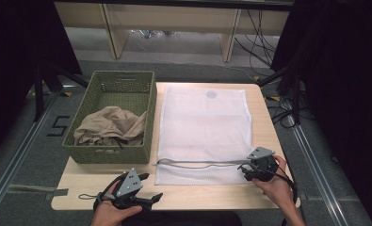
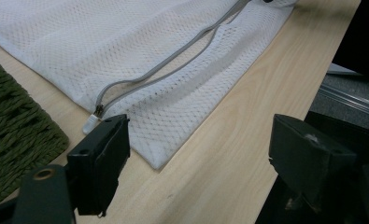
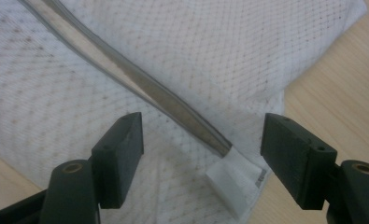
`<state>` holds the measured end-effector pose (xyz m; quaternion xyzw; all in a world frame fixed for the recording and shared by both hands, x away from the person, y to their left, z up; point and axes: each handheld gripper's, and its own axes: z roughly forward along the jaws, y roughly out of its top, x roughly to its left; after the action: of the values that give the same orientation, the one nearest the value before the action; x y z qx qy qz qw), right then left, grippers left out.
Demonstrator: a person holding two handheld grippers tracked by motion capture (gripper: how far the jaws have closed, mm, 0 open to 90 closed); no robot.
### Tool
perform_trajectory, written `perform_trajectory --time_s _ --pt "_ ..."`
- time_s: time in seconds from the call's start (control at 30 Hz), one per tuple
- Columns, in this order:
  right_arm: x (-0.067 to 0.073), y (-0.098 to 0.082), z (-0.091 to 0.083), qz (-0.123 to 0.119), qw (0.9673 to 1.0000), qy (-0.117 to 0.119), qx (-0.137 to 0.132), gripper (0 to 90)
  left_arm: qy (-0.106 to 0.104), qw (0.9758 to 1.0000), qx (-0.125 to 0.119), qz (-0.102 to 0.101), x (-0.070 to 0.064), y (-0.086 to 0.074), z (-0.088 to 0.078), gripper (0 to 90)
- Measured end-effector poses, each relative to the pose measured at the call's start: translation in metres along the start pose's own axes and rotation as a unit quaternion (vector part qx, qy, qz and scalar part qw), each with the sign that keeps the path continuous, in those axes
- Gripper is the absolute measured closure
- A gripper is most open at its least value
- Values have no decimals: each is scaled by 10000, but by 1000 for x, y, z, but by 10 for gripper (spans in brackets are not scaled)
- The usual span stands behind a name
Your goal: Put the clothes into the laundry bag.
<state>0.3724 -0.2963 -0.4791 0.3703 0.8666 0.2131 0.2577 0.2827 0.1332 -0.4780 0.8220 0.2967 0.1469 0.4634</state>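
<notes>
Black jaws of the right gripper [image 3: 201,154] stand spread wide and hold nothing, hovering right over the closed end of the zipper [image 3: 140,84], where a small white fabric tab [image 3: 233,184] sits between them. That puts this gripper at the near right corner of the white mesh laundry bag [image 1: 202,122], close to the table's [image 1: 212,195] right edge. The zipper's long axis runs side to side, parallel to the table's near edge, from the right gripper's spot across to the bag's left side.

Over on the left, the left gripper [image 2: 196,154] is also spread wide and empty, just above bare wood near the table's near edge. The zipper pull [image 2: 99,110] lies ahead of it and a little to its left jaw's side, just beyond that jaw tip, at the bag's near left corner. The zipper looks parted there, opening toward the right.

So each hand has its own end: right nearer the tab, left nearer the pull. My read is that the opening must be lifted next, a grip on the mesh edge beside the zipper.

Beyond the left gripper sits the green woven basket [image 1: 80,153], at the table's left edge, touching or nearly touching the bag, with a crumpled tan garment [image 1: 110,125] inside.
</notes>
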Motion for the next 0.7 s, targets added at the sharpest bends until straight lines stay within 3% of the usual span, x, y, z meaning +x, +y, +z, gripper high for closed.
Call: perform_trajectory --time_s 0.37,0.5,0.6,0.67,0.7 --pt "-9 8 17 -184 9994 -129 246 316 -30 10000 -5 1 -1 0 2 206" --pt "-9 16 25 -522 9972 -178 497 324 -30 10000 8 49 -1 0 1 206" --pt "-8 21 28 -642 9964 -277 476 325 -1 9999 69 104 0 1 1 206" --pt "-7 23 28 -590 9965 -279 520 326 2 9999 100 124 1 1 1 206" --pt "-9 27 30 -719 9957 -309 486 328 -28 10000 37 43 -1 0 1 206"
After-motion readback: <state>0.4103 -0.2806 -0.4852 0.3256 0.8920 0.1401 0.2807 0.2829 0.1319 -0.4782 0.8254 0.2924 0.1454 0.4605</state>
